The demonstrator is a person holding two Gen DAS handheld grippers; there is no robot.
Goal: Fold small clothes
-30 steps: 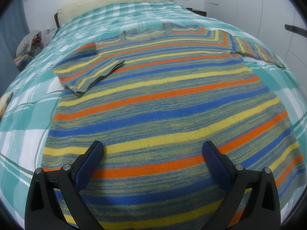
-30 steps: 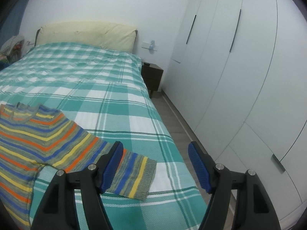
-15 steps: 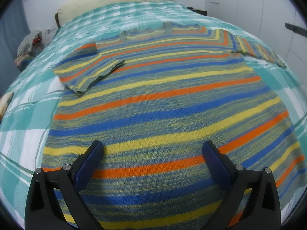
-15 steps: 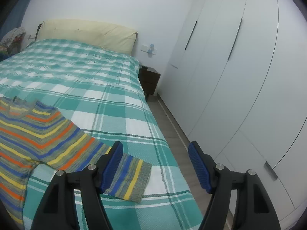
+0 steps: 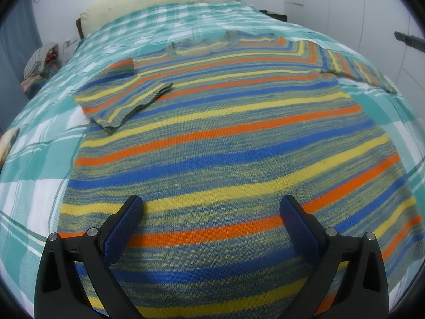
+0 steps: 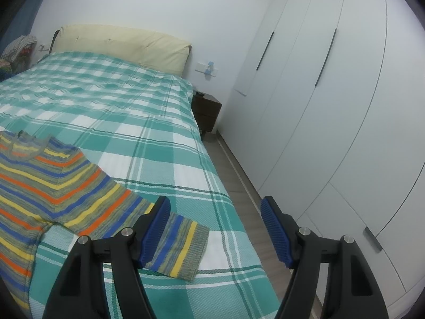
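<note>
- left gripper [image 5: 211,210] spread wide, hanging over the sweater [image 5: 225,143] hem
- right gripper [image 6: 215,212] wide too, nothing gripped, sleeve [image 6: 175,242] cuff just beyond its left finger

A ribbed knit wool-like sweater [image 5: 225,138] lies on a woven cotton-look checked bedspread [image 6: 148,122] beside smooth matt wardrobe doors [image 6: 332,106].

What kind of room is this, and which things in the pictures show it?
Most likely a bedroom in a home. A bed with a green checked cover and a padded cream headboard fills most of the view, a dark nightstand stands beside it, and tall white wardrobe doors line the wall.
</note>
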